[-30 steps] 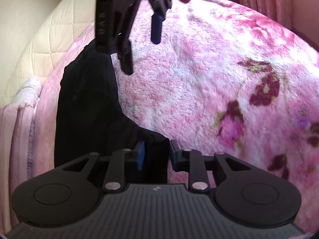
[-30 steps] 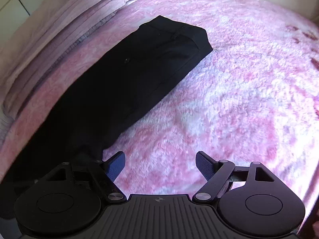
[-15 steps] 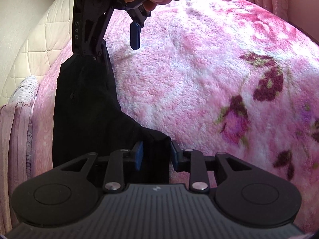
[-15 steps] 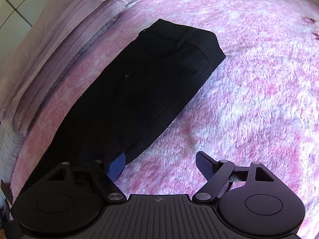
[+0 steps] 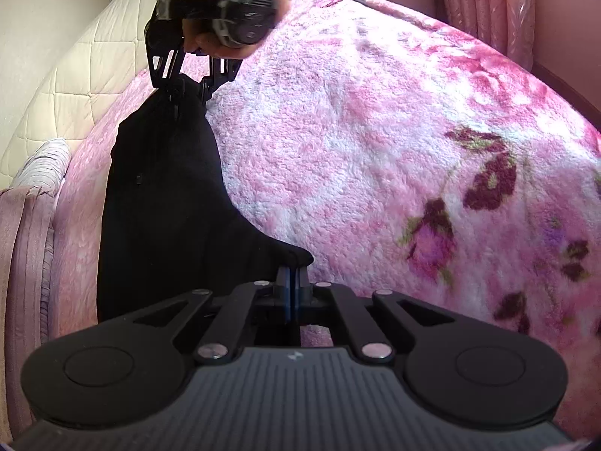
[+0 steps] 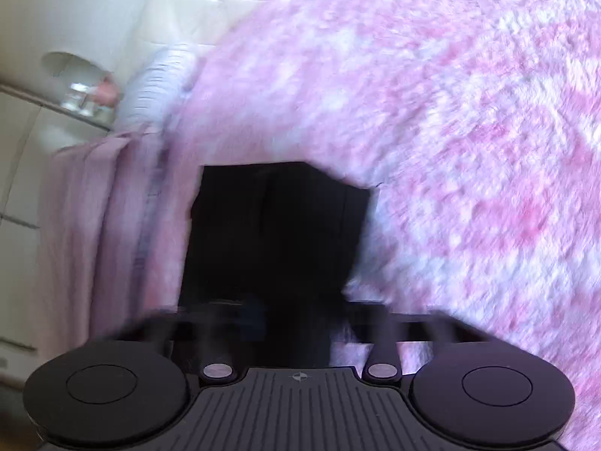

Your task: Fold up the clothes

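The right wrist view is smeared with blur; the right claw's (image 6: 296, 319) fingers are lost against the black trousers (image 6: 274, 233), so I cannot tell its grip there. From the left view it (image 5: 188, 90) looks clenched on the far end. The left claw (image 5: 292, 282) pinches the near end. The trousers (image 5: 161, 203) lie on the pink blanket (image 5: 375, 150). No writing is readable.

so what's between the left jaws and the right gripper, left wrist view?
In the left wrist view, only the black trousers span the stretch from the left gripper to the right gripper, lying on the pink blanket.
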Available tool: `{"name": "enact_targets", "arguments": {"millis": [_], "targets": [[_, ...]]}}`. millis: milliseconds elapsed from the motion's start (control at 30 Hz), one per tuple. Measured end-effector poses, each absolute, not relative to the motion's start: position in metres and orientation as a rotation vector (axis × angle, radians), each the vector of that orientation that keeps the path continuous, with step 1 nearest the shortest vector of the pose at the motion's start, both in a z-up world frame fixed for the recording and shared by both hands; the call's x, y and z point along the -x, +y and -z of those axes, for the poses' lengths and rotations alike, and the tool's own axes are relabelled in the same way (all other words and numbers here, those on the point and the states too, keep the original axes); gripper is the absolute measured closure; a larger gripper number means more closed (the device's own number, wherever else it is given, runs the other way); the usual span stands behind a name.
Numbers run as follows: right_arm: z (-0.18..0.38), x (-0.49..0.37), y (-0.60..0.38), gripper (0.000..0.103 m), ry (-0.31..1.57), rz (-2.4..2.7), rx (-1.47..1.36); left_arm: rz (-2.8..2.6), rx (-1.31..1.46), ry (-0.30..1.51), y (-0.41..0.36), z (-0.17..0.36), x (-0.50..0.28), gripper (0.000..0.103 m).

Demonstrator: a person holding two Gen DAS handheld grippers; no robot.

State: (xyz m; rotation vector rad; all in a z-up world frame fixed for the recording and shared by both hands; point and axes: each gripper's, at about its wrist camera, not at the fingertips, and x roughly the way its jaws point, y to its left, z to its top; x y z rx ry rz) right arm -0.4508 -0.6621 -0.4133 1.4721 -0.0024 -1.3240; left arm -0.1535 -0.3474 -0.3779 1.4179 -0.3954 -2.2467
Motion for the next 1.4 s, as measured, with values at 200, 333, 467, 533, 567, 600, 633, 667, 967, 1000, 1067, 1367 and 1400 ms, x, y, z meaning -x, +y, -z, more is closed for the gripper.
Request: {"name": "enact_targets", "arguments": {"millis": [200,333,467,533,567,600,633,667,967,1000,1067,1367,1400], "targets": [[0.409,0.446,-0.677,0.082,0.105,1.339,-1.385,2.250,-1.429,-0.360,-0.351,0.380,0.160,0.103],[0.400,0.440,-0.660,0.053,0.179,1.376,-1.306,2.262,-1.411,-0.305,-0.343,0.371,0.150,0.103],[0.386,0.407,-0.628,0.045,0.301,1.320,-1.213,2.186,-1.389,-0.161,-0.331,0.358,0.124,0.100],[0.378,0.372,-0.609,0.045,0.379,1.238,-1.148,2.090,-1.369,-0.047,-0.328,0.351,0.100,0.099],[0.375,0.354,-0.600,0.045,0.417,1.196,-1.115,2.024,-1.356,0.023,-0.326,0.348,0.085,0.098],[0.371,0.336,-0.590,0.045,0.455,1.154,-1.082,1.956,-1.345,0.086,-0.322,0.346,0.067,0.097],[0.367,0.318,-0.581,0.045,0.491,1.112,-1.049,1.888,-1.334,0.141,-0.318,0.343,0.048,0.097],[0.363,0.301,-0.571,0.045,0.527,1.070,-1.015,1.820,-1.322,0.195,-0.314,0.341,0.030,0.097],[0.354,0.125,-0.475,0.045,0.759,0.710,-0.733,1.256,-1.170,0.470,-0.239,0.324,-0.195,0.084],[0.355,0.104,-0.463,0.045,0.776,0.673,-0.704,1.213,-1.145,0.491,-0.230,0.324,-0.221,0.084],[0.358,0.062,-0.439,0.045,0.808,0.598,-0.646,1.137,-1.103,0.523,-0.210,0.324,-0.271,0.084],[0.371,-0.113,-0.343,0.045,0.936,0.297,-0.408,1.283,-1.159,0.412,-0.178,0.345,-0.363,0.083],[0.374,-0.112,-0.346,0.045,0.948,0.316,-0.420,1.313,-1.158,0.406,-0.182,0.351,-0.364,0.083]]}}
